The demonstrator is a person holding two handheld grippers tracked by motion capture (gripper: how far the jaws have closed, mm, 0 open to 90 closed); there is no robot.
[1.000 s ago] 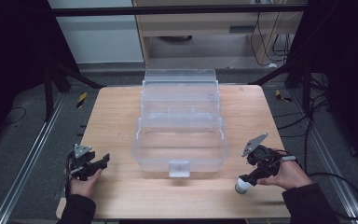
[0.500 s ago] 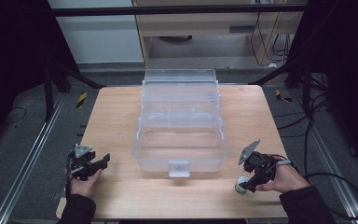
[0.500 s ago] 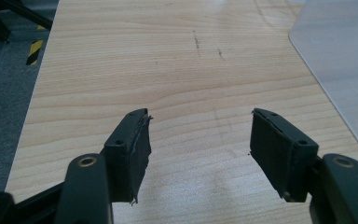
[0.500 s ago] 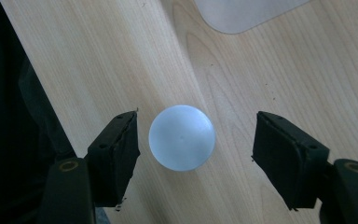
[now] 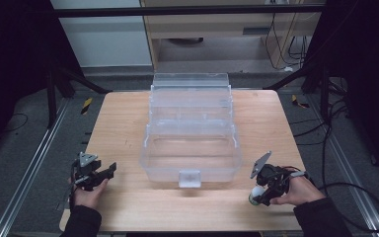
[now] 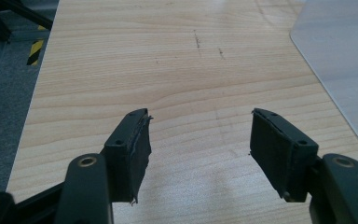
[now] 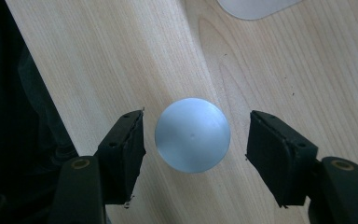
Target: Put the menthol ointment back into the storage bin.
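High view: wooden table [image 5: 128, 123], with clear plastic tiered box [image 5: 191, 129] standing open at centre, trays stepping back toward far edge, latch tab on near wall. Left gripper [image 5: 109, 169] held low near left near corner, in person's left hand [image 5: 86, 195], well apart from box. Right gripper [image 5: 254, 195] at right near corner, in right hand [image 5: 296, 192], tilted down over small pale ball [image 5: 256, 193] resting on table just right of box's near corner

Left gripper view: jaws spread wide over bare wood, nothing between them; corner of clear box at far right

Right gripper view: jaws released, wide apart, flanking pale ball [image 7: 192, 134] on either side, gap visible on both sides, no contact
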